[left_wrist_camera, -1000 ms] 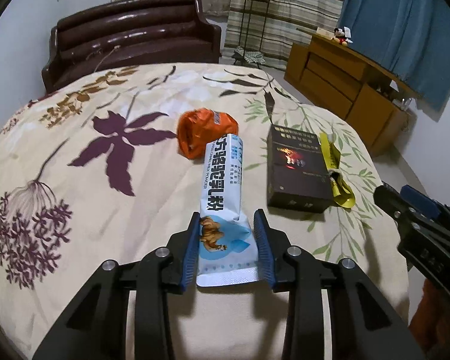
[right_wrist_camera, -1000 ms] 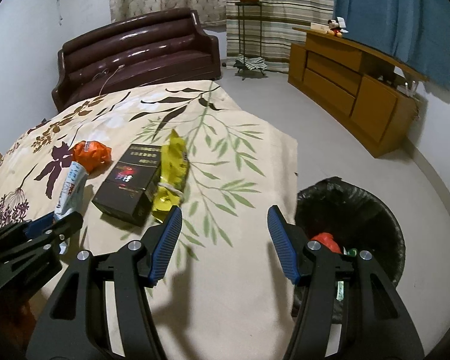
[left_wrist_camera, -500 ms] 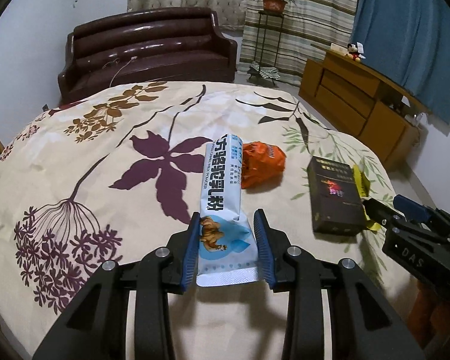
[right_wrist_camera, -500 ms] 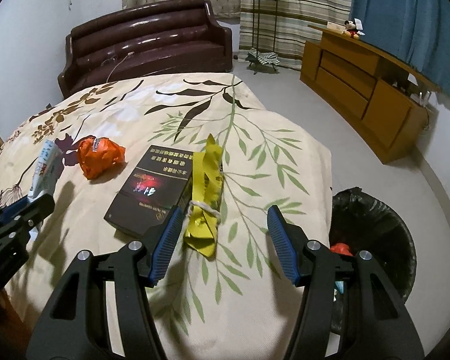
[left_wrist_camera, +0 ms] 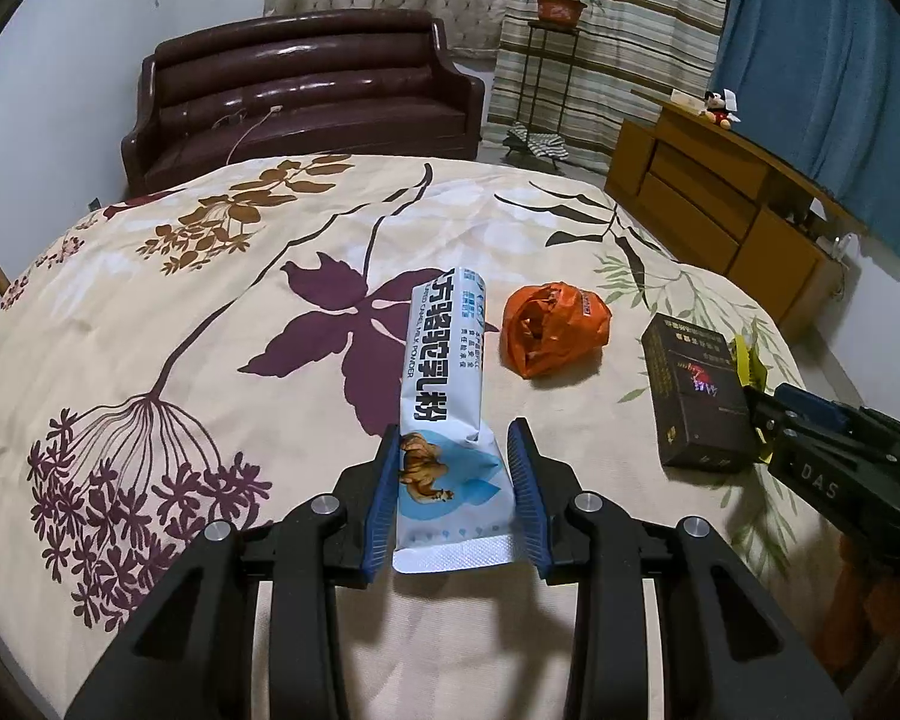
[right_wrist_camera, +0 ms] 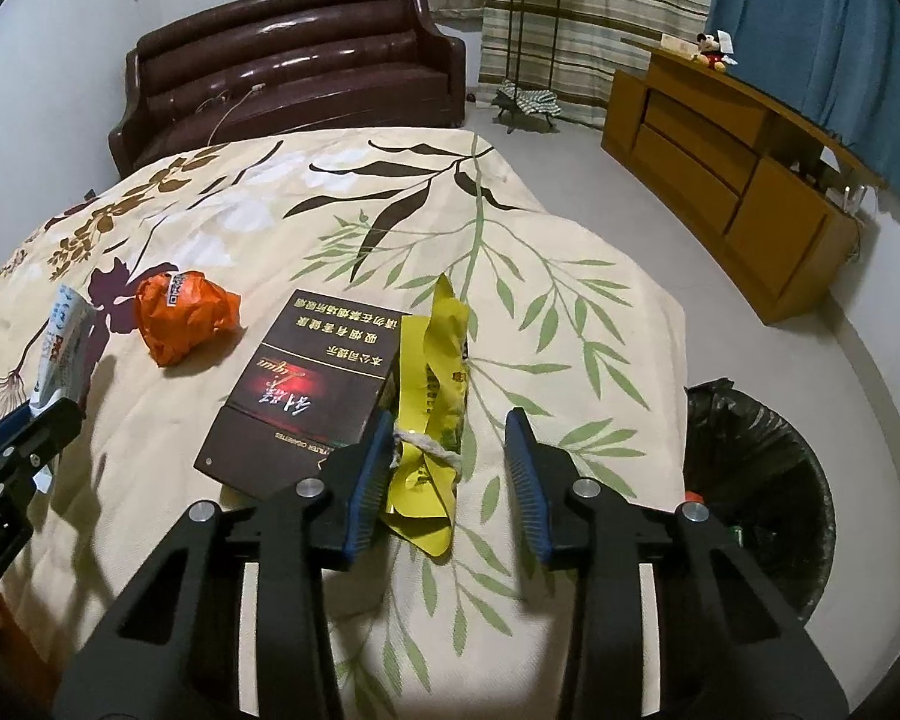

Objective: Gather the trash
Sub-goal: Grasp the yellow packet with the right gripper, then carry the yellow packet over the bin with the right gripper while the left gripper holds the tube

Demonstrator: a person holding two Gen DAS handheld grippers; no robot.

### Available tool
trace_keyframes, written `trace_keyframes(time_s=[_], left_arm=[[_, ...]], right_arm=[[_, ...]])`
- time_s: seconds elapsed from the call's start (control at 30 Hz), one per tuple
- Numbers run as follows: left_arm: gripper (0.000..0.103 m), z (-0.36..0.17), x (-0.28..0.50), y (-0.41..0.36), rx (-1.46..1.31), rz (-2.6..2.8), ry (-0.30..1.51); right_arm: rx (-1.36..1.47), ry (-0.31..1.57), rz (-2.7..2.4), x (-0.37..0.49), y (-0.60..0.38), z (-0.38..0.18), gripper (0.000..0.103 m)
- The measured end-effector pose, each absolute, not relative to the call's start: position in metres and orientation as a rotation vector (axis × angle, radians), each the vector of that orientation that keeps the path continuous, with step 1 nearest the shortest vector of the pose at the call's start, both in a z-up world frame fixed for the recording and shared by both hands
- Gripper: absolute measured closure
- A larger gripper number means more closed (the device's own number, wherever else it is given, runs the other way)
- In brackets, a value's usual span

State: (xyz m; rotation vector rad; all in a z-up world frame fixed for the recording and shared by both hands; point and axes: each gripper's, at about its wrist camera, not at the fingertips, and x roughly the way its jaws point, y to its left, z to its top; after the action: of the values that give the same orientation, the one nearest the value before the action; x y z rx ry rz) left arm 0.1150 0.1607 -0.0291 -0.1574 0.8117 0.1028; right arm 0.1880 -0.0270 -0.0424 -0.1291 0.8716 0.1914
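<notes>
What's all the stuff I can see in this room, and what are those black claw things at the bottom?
milk powder sachet: one, white and blue, held up over the bed.
orange wrapper: one, crumpled, on the bedspread.
dark box: one, brown-black, flat on the bedspread.
yellow wrapper: one, tied with string, beside the box.
bedspread: one, cream with leaf print.
trash bin: one, black-lined, on the floor right of the bed.
sofa: one, dark brown, beyond the bed.
cabinet: one, wooden, by the blue curtain.
potted plant: one, on a stand.
left gripper: black with blue fingers, closed on the sachet.
right gripper: same, open around the yellow wrapper.
</notes>
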Motion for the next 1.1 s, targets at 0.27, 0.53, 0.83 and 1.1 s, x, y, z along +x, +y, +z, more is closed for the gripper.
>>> trace_keyframes(time_s=[0.27, 0.53, 0.83, 1.1], left_arm=[[0.067, -0.032, 0.115, 0.162, -0.161, 0.105, 0.817], [0.067, -0.033, 0.115, 0.160, -0.156, 0.105, 0.817], [0.067, -0.028, 0.106, 0.140, -0.140, 0.077, 0.804], [0.067, -0.018, 0.097, 0.106, -0.117, 0.027, 0.787]], right_arm=[[-0.147, 0.875, 0.193, 0.186, -0.024, -0.047, 0.080], [-0.115, 0.866, 0.192, 0.178, -0.032, -0.045, 0.080], [-0.076, 0.845, 0.170, 0.157, -0.058, -0.037, 0.080], [-0.044, 0.811, 0.127, 0.137, -0.094, -0.025, 0.080]])
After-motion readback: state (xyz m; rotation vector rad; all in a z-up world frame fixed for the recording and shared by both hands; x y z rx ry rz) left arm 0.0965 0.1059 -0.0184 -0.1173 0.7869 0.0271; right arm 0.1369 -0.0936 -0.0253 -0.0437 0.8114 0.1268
